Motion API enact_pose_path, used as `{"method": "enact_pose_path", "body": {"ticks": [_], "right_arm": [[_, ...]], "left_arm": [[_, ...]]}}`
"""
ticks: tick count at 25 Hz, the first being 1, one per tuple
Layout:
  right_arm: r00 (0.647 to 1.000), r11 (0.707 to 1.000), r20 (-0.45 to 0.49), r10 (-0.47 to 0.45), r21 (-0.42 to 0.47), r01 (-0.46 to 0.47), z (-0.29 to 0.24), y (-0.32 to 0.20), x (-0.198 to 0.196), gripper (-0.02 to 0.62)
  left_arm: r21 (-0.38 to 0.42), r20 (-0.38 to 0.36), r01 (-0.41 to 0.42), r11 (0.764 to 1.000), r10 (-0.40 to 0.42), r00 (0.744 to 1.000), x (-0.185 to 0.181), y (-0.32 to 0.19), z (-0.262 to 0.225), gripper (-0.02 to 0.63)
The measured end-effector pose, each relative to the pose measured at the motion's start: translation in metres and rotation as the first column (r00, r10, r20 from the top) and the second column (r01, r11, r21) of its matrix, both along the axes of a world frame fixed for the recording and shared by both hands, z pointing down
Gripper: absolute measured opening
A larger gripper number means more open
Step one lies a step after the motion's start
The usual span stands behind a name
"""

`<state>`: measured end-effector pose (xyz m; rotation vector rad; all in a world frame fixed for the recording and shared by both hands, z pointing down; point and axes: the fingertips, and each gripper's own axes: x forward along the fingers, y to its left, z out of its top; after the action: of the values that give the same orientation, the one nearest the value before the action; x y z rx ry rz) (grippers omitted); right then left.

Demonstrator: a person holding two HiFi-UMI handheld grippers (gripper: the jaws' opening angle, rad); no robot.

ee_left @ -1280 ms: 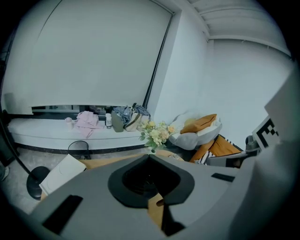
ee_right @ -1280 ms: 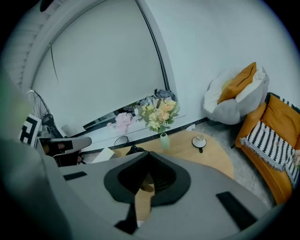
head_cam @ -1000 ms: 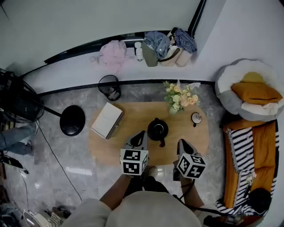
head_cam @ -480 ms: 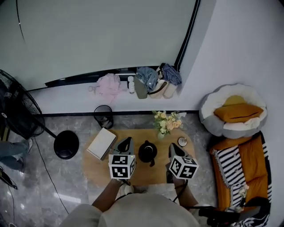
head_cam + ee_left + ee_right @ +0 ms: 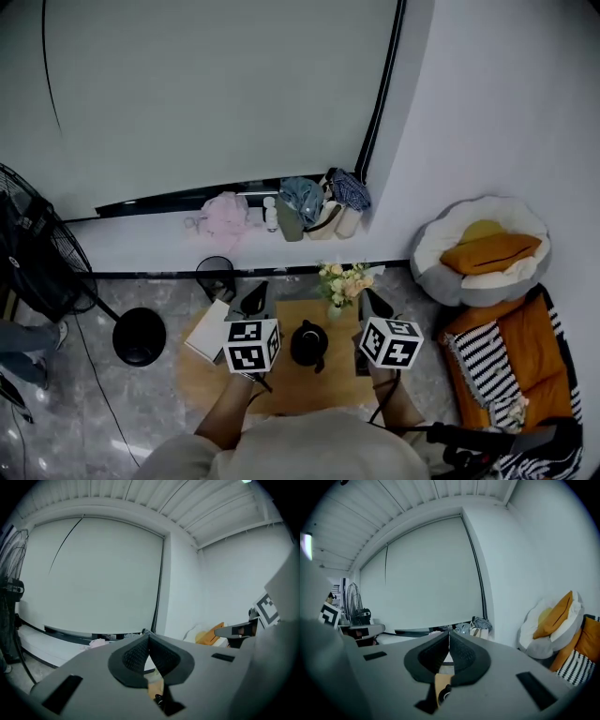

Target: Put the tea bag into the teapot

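A black teapot [image 5: 307, 344] stands on the oval wooden table [image 5: 281, 386], between my two grippers. In the head view my left gripper [image 5: 255, 297] is held up left of the pot and my right gripper [image 5: 372, 302] right of it. Both are raised and point away toward the far wall. In the left gripper view the left gripper [image 5: 148, 637] has its jaws meeting at the tips with nothing in them. The right gripper [image 5: 449, 634] shows the same in its own view. I see no tea bag in any view.
A flower vase [image 5: 341, 284] stands at the table's far edge and a white box [image 5: 207, 331] on its left end. On the floor are a black bin [image 5: 216, 277], a fan base [image 5: 139, 336], a round pet bed [image 5: 480, 259] and an orange sofa [image 5: 528, 349].
The head view has pulled up and back, so the table and teapot look smaller and lower. Both grippers have lifted and tilted up toward the wall.
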<state>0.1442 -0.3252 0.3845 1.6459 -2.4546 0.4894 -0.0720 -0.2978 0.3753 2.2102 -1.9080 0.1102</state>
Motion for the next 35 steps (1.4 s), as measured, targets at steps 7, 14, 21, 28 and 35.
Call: {"method": "enact_pose_path", "body": {"ticks": [7,14,21,28,35], "right_arm": [[1.000,1.000,-0.009,-0.011,0.015,0.011,-0.005,0.001,-0.001,0.034],[1.000,1.000,-0.015,-0.017,0.007,0.017,-0.003,0.000,0.002,0.034],[1.000,1.000,-0.022,-0.017,0.003,0.017,-0.001,0.000,0.007,0.034],[0.999,1.000,-0.030,-0.021,-0.010,0.020,0.001,0.000,0.011,0.034],[0.999,1.000,-0.029,-0.025,-0.016,0.025,0.005,0.006,0.011,0.034]], "left_arm": [[-0.002,-0.017,0.017,1.000,-0.017,1.000,0.003,0.001,0.002,0.017],[-0.019,-0.021,0.015,1.000,-0.015,1.000,0.011,-0.001,0.009,0.017],[-0.026,-0.013,0.007,1.000,-0.008,1.000,0.018,-0.003,0.013,0.017],[-0.046,-0.005,0.006,0.999,-0.006,1.000,0.023,-0.002,0.016,0.017],[-0.062,0.009,0.006,0.998,-0.005,1.000,0.026,0.006,0.022,0.018]]}}
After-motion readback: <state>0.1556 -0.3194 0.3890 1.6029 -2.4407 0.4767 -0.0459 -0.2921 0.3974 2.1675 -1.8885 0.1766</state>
